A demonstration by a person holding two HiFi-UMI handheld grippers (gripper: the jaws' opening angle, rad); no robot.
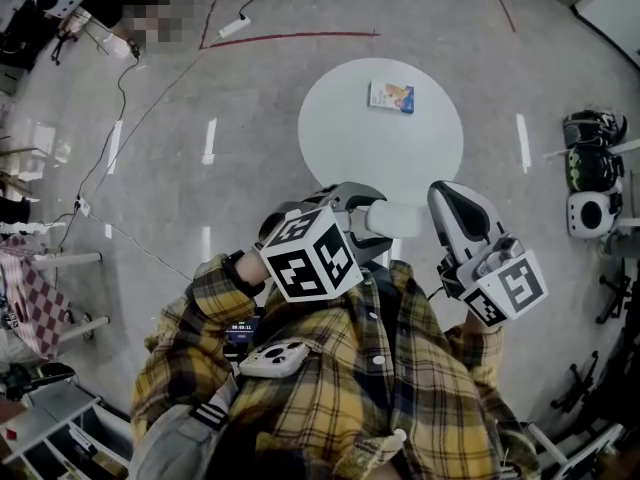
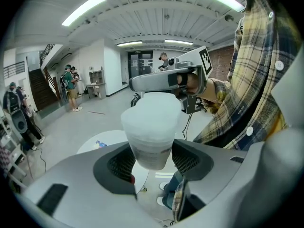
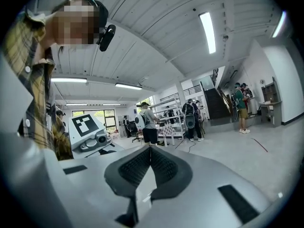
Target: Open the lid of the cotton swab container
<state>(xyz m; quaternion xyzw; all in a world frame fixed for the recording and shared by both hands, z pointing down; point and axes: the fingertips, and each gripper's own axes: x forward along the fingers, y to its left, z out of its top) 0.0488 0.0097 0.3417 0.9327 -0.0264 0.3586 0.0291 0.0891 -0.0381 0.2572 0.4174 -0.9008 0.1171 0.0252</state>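
The cotton swab container [image 1: 403, 219] is a frosted white tub with its lid on. My left gripper [image 1: 384, 218] is shut on it, close in front of the person's plaid shirt. In the left gripper view the container [image 2: 152, 120] stands upright between the dark pads [image 2: 186, 159], which press on its lower half. My right gripper [image 1: 444, 192] sits just right of the container, jaws shut with nothing between them. From the left gripper view, the right gripper [image 2: 135, 83] is seen just behind the lid. The right gripper view shows its jaws [image 3: 150, 149] shut together and the left gripper's marker cube [image 3: 88, 126] to the left.
A round white table [image 1: 345, 138] stands ahead, with a small blue and orange packet [image 1: 391, 96] on it. Cables [image 1: 120, 98] and red tape lines [image 1: 290, 37] cross the grey floor. Equipment [image 1: 590, 183] sits at the right. People [image 3: 147, 122] stand in the background.
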